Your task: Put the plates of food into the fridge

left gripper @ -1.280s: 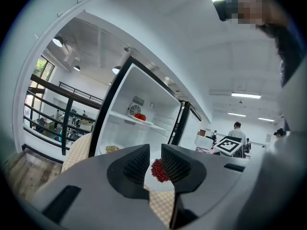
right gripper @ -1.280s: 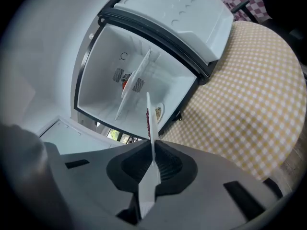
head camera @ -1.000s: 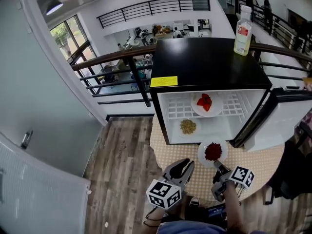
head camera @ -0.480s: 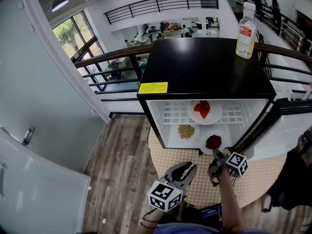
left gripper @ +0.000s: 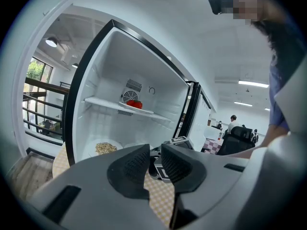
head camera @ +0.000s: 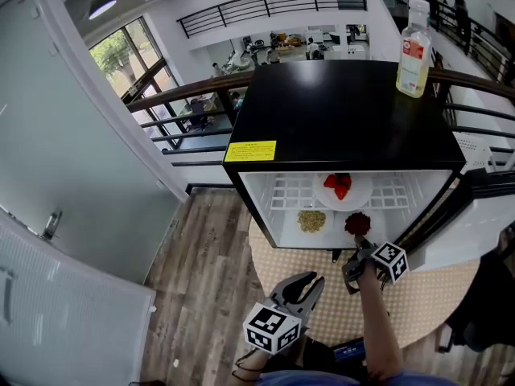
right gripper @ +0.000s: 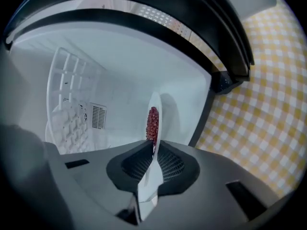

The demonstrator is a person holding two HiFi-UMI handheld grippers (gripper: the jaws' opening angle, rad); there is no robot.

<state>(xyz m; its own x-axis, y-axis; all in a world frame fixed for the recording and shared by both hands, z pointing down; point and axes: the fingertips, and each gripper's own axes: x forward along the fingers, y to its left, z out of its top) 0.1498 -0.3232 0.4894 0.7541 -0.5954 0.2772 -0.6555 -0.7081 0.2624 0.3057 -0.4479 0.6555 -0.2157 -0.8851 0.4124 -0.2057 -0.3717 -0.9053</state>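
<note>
- Head view: the right gripper (head camera: pixel 359 249) has carried the red plate (head camera: pixel 357 223) off the surface (head camera: pixel 418 296) and into the fridge (head camera: pixel 346 111). A second ago it was still out on the checked cloth in front of the opening.
- The plate's now down in the bottom compartment, just beside the grain plate (head camera: pixel 311 220), at its 3 o'clock. The top plate (head camera: pixel 342 186), with red chunks on it, sits on the shelf (head camera: pixel 394 191) at 12 o'clock from those two.
- Right gripper view: jaws clamped tight on the plate's near rim. The plate shows edge-on, with the red stuff piled just past the pads, so it hasn't been let go yet.
- Can't tell if the plate is actually resting on the fridge floor or hanging a touch above it.
- The left gripper (head camera: pixel 311 283) sits at about 7 o'clock from the right one, over the surface. Its jaws are a narrow gap apart with nothing in them.
- My read: all three plates are inside, so this is basically done.
- What's left looks like settling the plate, letting go of the rim and backing out without dragging it or bumping the grain plate.
- The door (head camera: pixel 475 215) stands open at 3 o'clock.
</note>
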